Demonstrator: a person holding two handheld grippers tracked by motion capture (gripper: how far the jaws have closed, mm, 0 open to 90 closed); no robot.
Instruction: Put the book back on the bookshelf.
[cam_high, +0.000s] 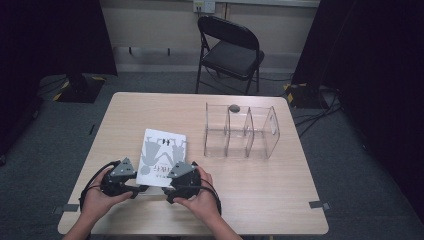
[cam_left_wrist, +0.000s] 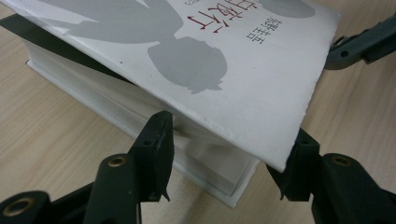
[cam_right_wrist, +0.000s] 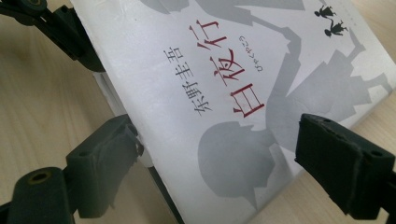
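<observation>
Book position: the book lies flat on the table, near-left of centre, its near edge between your 2 grippers.
Long axis: it runs near to far, tilted slightly right at the far end; the clear organizer sits to its far right, well apart.
Left gripper: your left gripper straddles the book's near corner; one jaw lies against the page block, the other under the lifted cover edge. Held part-way closed; a true pinch I cannot tell.
Right gripper: your right gripper has jaws spread either side of the cover's near end, one at the book's edge, one above the printed face. No pressing contact visible.
Nearer hand: both are at the near edge; the left hand is further engaged.
Materials: thick white paperback, matte cover with grey silhouettes and red and black characters, cover bowed upward off the pages; pale wood-grain tabletop; organizer is rigid clear plastic with 3 bays.
Judgement: the lift probably turns on the cover gap at that near corner.
</observation>
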